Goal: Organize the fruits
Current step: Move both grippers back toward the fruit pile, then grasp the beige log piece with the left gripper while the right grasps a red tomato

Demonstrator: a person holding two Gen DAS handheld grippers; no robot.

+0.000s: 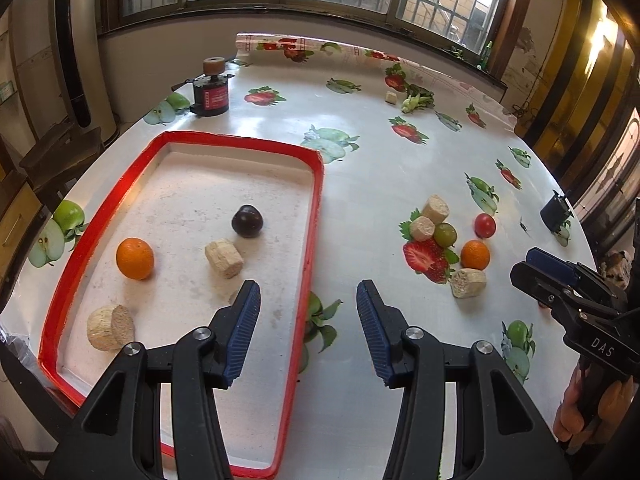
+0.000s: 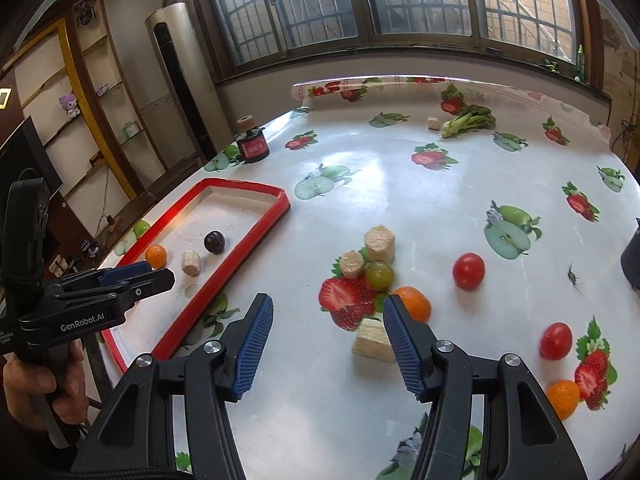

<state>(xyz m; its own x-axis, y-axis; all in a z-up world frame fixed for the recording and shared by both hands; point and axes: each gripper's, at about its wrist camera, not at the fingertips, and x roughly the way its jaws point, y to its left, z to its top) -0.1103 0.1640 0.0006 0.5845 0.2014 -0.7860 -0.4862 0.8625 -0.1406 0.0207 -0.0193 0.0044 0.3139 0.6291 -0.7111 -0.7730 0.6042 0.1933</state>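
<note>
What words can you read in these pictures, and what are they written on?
"DAS": on the black body of the right claw, seen from the left wrist.
"GenRobot.AI": on the black body of the left claw, seen from the right wrist; smaller print below it is cut off and unreadable.
Red label on the black jar: has print, too small and blurred to read.

Inside the red-rimmed tray [image 1: 316,216]: one orange [image 1: 135,258], one dark plum [image 1: 247,221], two beige cork-like chunks [image 1: 224,258]. Beside the tray on the desk [image 2: 400,184]: two oranges [image 2: 416,303], two red tomatoes [image 2: 469,271], one green grape [image 2: 379,275], three beige chunks [image 2: 379,243].
</note>
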